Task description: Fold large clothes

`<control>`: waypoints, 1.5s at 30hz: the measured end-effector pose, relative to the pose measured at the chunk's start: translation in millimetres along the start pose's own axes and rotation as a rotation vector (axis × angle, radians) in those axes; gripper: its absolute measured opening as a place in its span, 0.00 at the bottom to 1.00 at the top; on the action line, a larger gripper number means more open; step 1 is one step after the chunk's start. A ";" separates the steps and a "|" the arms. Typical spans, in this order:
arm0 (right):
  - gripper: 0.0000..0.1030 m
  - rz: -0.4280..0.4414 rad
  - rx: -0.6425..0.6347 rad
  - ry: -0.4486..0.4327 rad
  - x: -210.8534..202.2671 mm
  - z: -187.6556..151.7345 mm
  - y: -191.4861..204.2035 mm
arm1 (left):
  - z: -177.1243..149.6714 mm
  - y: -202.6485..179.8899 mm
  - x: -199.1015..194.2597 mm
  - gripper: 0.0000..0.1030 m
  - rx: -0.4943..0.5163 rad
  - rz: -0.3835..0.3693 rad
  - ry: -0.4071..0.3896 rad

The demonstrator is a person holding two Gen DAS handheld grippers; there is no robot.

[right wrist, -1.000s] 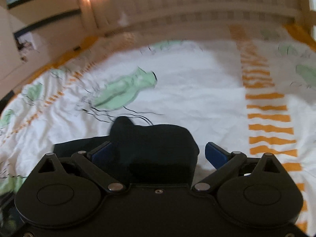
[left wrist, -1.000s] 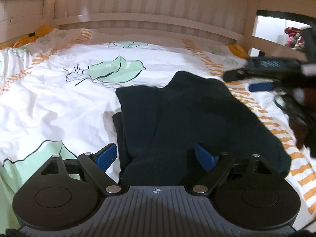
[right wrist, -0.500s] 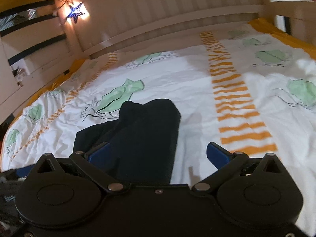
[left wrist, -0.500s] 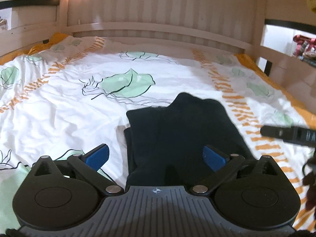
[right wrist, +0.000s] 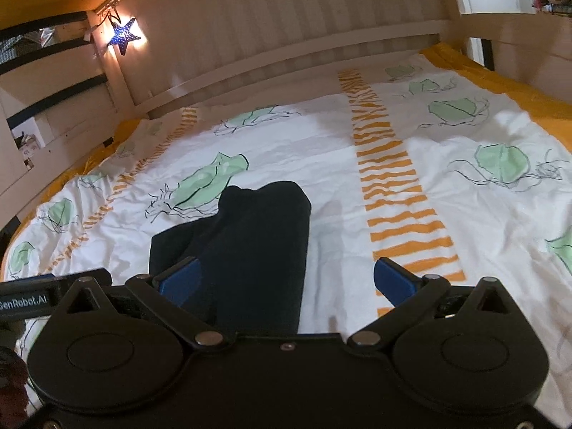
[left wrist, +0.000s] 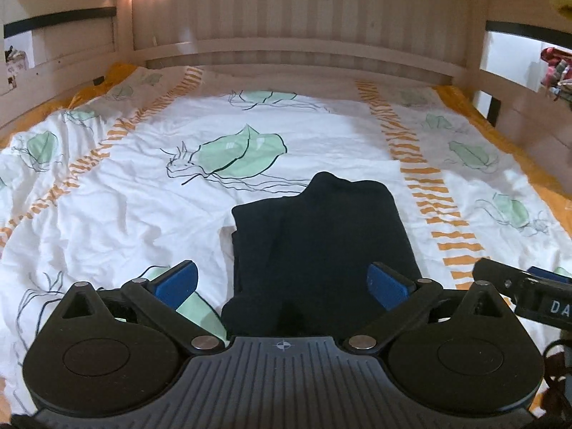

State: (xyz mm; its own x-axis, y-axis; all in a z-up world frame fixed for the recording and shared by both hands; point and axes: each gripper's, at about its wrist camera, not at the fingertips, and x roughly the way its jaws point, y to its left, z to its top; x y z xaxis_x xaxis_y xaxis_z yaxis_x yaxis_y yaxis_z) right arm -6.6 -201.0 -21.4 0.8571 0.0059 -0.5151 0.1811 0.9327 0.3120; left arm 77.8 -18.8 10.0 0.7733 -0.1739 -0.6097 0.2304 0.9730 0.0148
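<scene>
- Lying folded into a dark navy bundle, the large garment (left wrist: 321, 250) rested near the middle of the white bed cover printed with green leaves and orange stripes (left wrist: 107, 207).
- Left black two-finger gripper with blue pads (left wrist: 282, 284) hung above the bundle's near end, jaws spread wide, grasping nothing.
- Right black gripper with blue pads (right wrist: 286, 280) hovered beside it, jaws likewise released; cloth showed below its left pad (right wrist: 178, 280), untouched.
- Blue star-shaped lamp (right wrist: 123, 35) glowed on the pale wooden slatted bed frame (right wrist: 286, 10).
</scene>
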 end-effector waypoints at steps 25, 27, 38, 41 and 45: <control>0.99 -0.056 -0.060 0.077 -35.5 -15.7 18.0 | -29.1 -4.5 -7.2 1.00 -0.001 0.042 0.155; 0.99 -0.055 -0.063 0.084 -35.8 -17.4 18.8 | -30.6 -3.1 -7.0 1.00 -0.003 0.044 0.163; 0.99 -0.063 -0.088 0.115 -34.6 -23.5 22.7 | -36.6 7.7 -5.9 1.00 -0.030 0.058 0.186; 0.99 -0.064 -0.091 0.120 -33.9 -23.8 23.9 | -37.0 8.4 -5.8 1.00 -0.028 0.060 0.187; 0.99 -0.060 -0.097 0.128 -31.9 -24.1 25.0 | -36.7 7.4 -4.7 1.00 -0.022 0.061 0.188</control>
State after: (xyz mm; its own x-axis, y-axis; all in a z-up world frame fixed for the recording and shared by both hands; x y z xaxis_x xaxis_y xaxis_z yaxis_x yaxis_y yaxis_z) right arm -41.0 -169.1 -16.5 0.7765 -0.0105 -0.6300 0.1770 0.9632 0.2022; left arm 54.1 -5.2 -16.1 0.6609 -0.0850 -0.7456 0.1717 0.9843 0.0401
